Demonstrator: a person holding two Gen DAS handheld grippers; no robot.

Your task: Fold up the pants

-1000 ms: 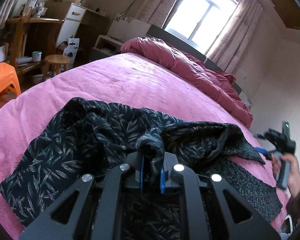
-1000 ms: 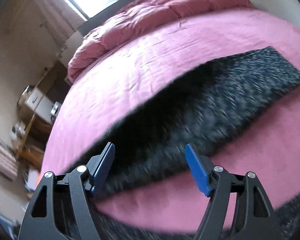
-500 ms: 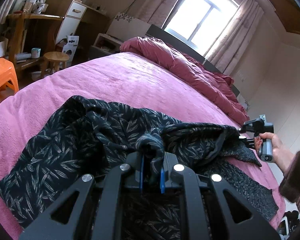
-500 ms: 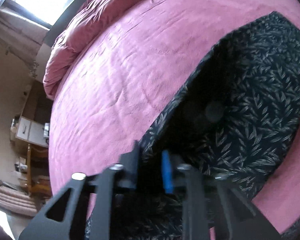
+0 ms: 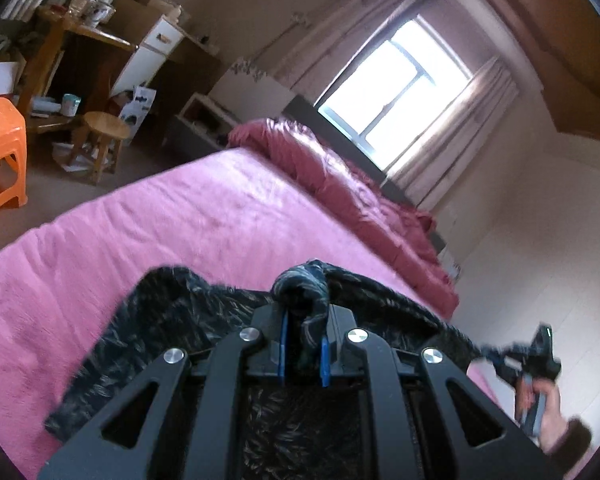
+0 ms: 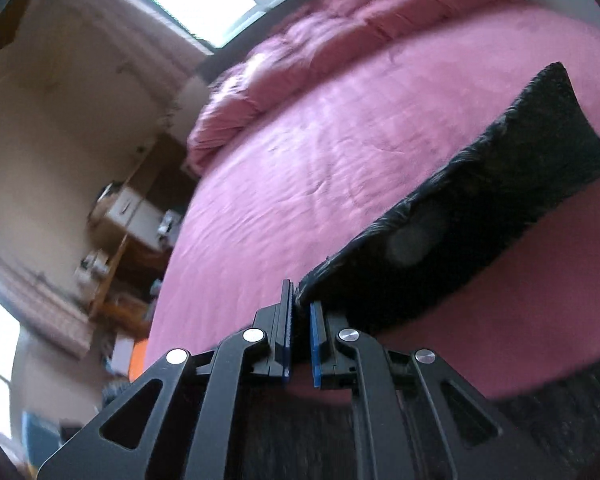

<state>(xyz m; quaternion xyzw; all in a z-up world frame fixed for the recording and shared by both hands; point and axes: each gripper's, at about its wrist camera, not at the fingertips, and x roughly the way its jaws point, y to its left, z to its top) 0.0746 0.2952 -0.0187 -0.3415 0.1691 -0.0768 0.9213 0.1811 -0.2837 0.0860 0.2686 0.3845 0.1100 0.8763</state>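
The dark leaf-print pants (image 5: 188, 312) hang lifted over the pink bed (image 5: 180, 216). A bunched fold of them sticks up between the blue pads of my left gripper (image 5: 302, 316), which is shut on it. In the left wrist view the cloth stretches right to my right gripper (image 5: 494, 354), held by a hand (image 5: 548, 400). In the right wrist view my right gripper (image 6: 300, 308) has its jaws closing the last bit on a corner of the pants (image 6: 480, 216). The pads pinch that corner, and the cloth runs taut away to the right above the bed (image 6: 300, 152).
A rumpled red quilt (image 5: 340, 184) lies along the bed's far side under the window. Left of the bed stand an orange plastic stool (image 5: 0, 152), a round wooden stool (image 5: 102, 132) and cluttered shelves and cabinets. The wall is close on the right.
My right gripper went from wide open over the pants to shut on their edge, then rose with it. My left gripper lifted too, and the pants came up off the bed.
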